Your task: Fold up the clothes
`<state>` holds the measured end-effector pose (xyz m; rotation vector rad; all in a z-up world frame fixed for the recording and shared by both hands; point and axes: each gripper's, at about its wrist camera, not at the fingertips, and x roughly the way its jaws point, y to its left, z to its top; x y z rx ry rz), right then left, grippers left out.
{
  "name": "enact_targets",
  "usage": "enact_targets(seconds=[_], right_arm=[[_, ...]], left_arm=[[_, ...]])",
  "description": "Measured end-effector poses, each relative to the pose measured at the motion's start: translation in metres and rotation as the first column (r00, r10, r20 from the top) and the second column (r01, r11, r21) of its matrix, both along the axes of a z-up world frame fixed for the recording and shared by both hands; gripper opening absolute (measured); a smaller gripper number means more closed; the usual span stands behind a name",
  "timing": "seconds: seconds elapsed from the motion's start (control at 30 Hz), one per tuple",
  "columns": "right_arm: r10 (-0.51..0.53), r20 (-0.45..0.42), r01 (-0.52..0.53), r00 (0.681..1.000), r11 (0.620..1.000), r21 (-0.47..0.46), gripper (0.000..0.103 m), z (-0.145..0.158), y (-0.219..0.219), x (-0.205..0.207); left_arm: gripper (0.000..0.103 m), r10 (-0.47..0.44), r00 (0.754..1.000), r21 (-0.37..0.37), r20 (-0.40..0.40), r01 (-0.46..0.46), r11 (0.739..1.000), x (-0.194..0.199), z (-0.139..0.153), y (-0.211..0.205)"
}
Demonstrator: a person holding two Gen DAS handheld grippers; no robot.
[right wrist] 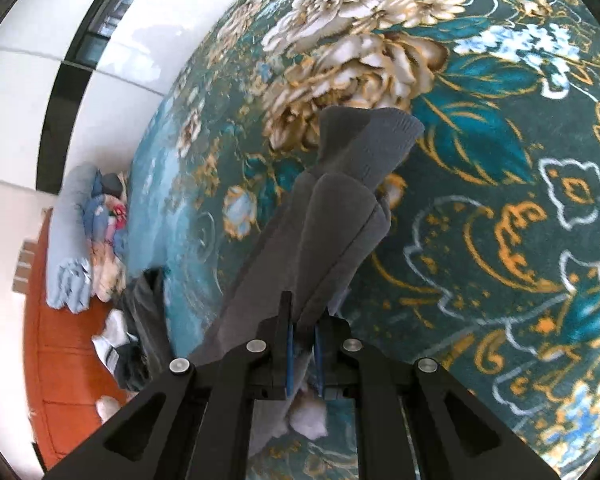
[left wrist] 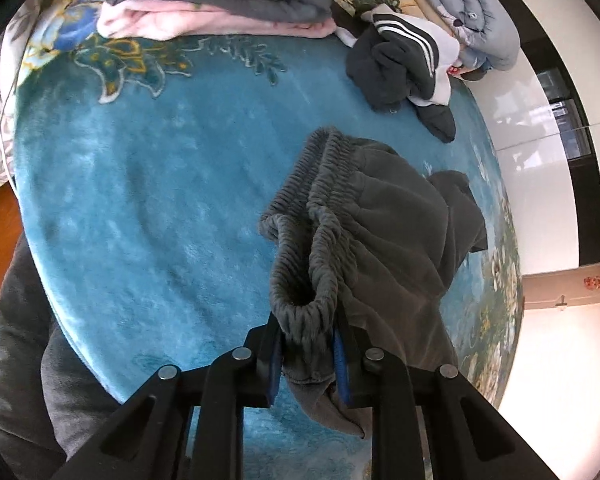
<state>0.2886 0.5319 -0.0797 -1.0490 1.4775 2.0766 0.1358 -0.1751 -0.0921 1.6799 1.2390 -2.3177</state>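
Note:
Dark grey sweatpants [left wrist: 384, 224] hang over a teal floral blanket [left wrist: 148, 200]. My left gripper [left wrist: 307, 344] is shut on their gathered elastic waistband, which bunches up between the blue pads. In the right wrist view my right gripper [right wrist: 303, 340] is shut on the grey pant legs [right wrist: 332, 216], folded double, with a ribbed cuff [right wrist: 384, 140] hanging at the far end above the blanket [right wrist: 480, 208].
A stack of folded clothes [left wrist: 216, 4], olive, grey and pink, lies at the blanket's far edge. A crumpled dark jacket with white stripes [left wrist: 408, 68] lies to the right of it, beside a pale blue quilt [left wrist: 464, 8]. Orange floor [right wrist: 64, 344] lies beyond the bed.

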Motion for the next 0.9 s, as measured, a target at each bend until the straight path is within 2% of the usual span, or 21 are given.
enact_targets(seconds=[0.13,0.2,0.4,0.47,0.5,0.53,0.6,0.8,0.83,0.9], right_arm=[[-0.027,0.088,0.03,0.996,0.999,-0.029,0.008,-0.023,-0.009,0.015],[-0.042,0.101,0.047,0.994,0.998,-0.041,0.008,-0.028,-0.01,0.02],[-0.038,0.105,0.041,0.994,0.999,-0.025,0.012,-0.016,-0.006,0.008],[-0.039,0.101,0.04,0.994,0.999,-0.013,0.026,-0.009,-0.005,0.005],[-0.04,0.099,0.041,0.994,0.999,-0.006,0.042,-0.006,-0.004,0.004],[-0.049,0.093,0.049,0.994,0.999,0.003,0.052,-0.003,-0.003,0.006],[-0.069,0.091,0.067,0.993,0.997,0.025,0.054,0.002,0.002,0.012],[-0.172,0.085,0.157,0.981,0.975,0.159,0.056,0.031,0.017,0.023],[-0.159,0.072,0.144,0.985,0.974,0.173,0.056,0.035,0.015,0.015],[-0.064,0.045,0.057,0.997,0.988,0.143,0.056,0.034,-0.005,-0.024]], left_arm=[[0.023,0.005,1.0,0.03,0.017,-0.005,1.0,0.005,-0.008,-0.004],[0.023,0.0,1.0,0.045,0.007,-0.001,0.999,0.006,-0.006,-0.003],[0.027,-0.028,0.998,0.054,-0.05,0.031,0.998,0.005,0.009,0.0],[0.031,-0.018,0.998,0.036,-0.06,0.02,0.999,0.006,0.014,-0.005],[0.033,-0.01,0.998,0.025,-0.065,0.011,1.0,0.006,0.017,-0.007],[0.037,-0.002,0.998,0.015,-0.07,0.003,1.0,0.007,0.02,-0.01],[0.042,0.013,0.997,-0.006,-0.08,-0.014,1.0,0.008,0.026,-0.015],[0.044,0.048,0.991,-0.052,-0.125,-0.055,0.997,0.009,0.045,-0.027],[0.045,0.044,0.99,-0.045,-0.137,-0.051,0.998,0.007,0.047,-0.025],[0.045,0.025,0.987,-0.032,-0.157,-0.03,0.999,0.001,0.05,-0.017]])
